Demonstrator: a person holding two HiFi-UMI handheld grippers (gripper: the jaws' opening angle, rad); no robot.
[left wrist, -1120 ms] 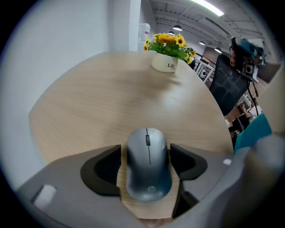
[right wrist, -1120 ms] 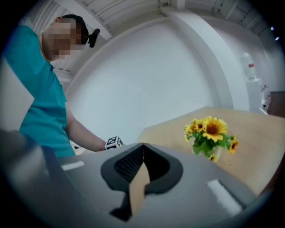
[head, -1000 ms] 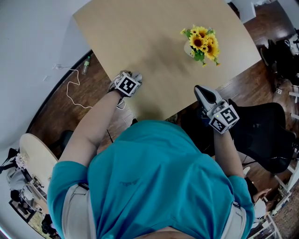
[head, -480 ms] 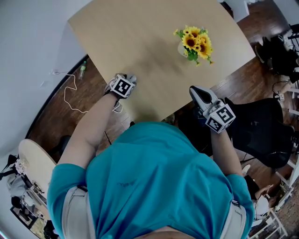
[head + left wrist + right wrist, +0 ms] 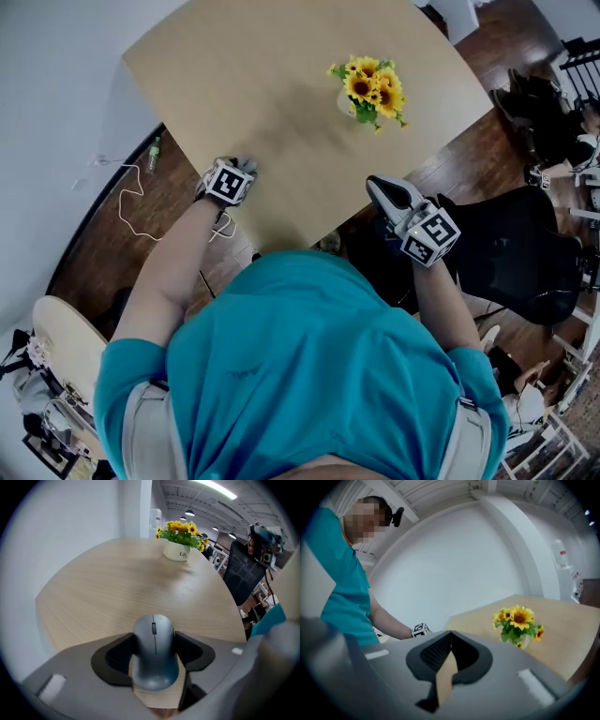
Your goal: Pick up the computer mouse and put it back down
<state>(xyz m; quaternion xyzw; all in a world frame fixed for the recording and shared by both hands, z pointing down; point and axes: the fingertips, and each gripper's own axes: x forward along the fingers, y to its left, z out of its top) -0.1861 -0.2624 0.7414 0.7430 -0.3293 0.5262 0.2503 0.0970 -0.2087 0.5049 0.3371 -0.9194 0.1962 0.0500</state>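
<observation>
Two slick curved flanks are the risk: left gripper jaws, just closing, now pinch the grey computer mouse resting on the table near its edge, so it could squirt out on lifting; right gripper pressed together, empty.

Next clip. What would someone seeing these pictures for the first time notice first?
The sunflowers in a white pot stand out, toward the far side of the wooden table. Then the grey mouse at the near edge, between the jaws of the left gripper, which have just been closing and touch its sides. The right gripper hangs shut and empty by the table's near right edge.
</observation>
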